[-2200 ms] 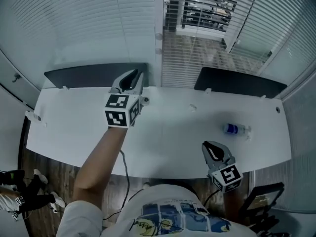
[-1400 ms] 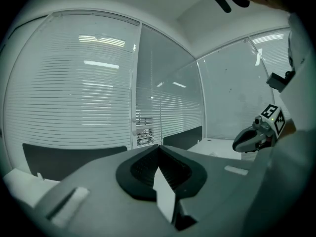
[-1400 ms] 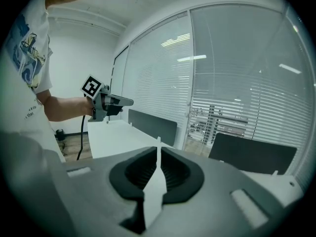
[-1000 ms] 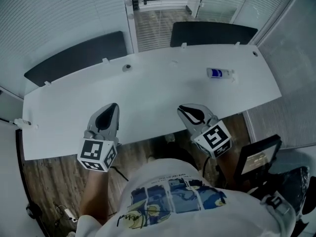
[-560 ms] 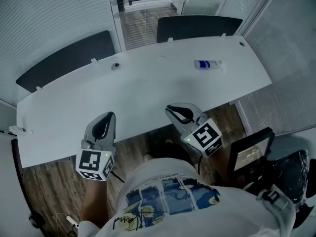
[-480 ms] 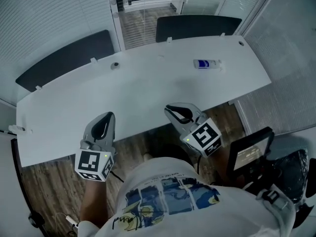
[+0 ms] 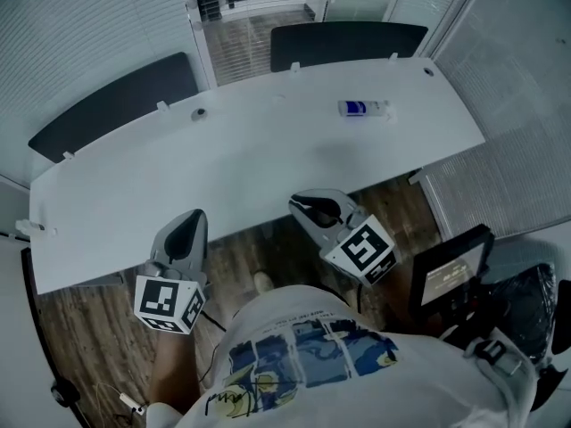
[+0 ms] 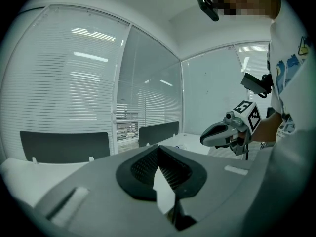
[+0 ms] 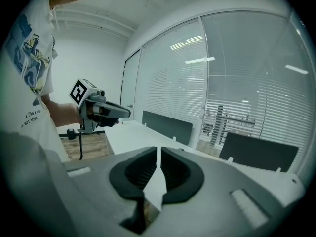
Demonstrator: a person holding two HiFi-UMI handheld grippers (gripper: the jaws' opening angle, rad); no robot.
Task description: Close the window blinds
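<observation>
Below the head camera, near edge of the long white desk [image 7: 223, 159]: both grippers hang over brown wood-plank floor [image 7: 268, 239], not over the desktop. Left gripper [image 7: 193, 216] is by the desk's front edge, jaws pointing toward the desk. Its own view shows the left gripper [image 8: 158, 147] with black ribbed pads closed tip to tip and nothing between them. Right gripper [image 7: 302, 207] is just in front of the desk edge, angled up-left, with its marker cube toward the person's white printed T-shirt [image 7: 312, 355]. In its own view the right gripper [image 9: 158, 149] has its pads pressed together at the tips, only a thin slit, and nothing held. Each gripper shows in the other's camera: right gripper [image 8: 205, 138], left gripper [image 9: 126, 115].

White slatted window blinds [image 7: 89, 25] hang on the glass wall beyond the desk's far side, well apart from both grippers, neither touching them. They also show as blinds [image 8: 64, 83] and blinds [image 9: 256, 93]. A narrow section near the top middle lets the room behind show through.

Two dark flat divider panels stand along the desk's far edge, left panel [image 7: 116, 105] and right panel [image 7: 348, 38]. Small clear bottle with blue label [image 7: 361, 108] lies on its side on the desk near the right panel. Black screen device [image 7: 451, 275] sits at lower right beside the person.
</observation>
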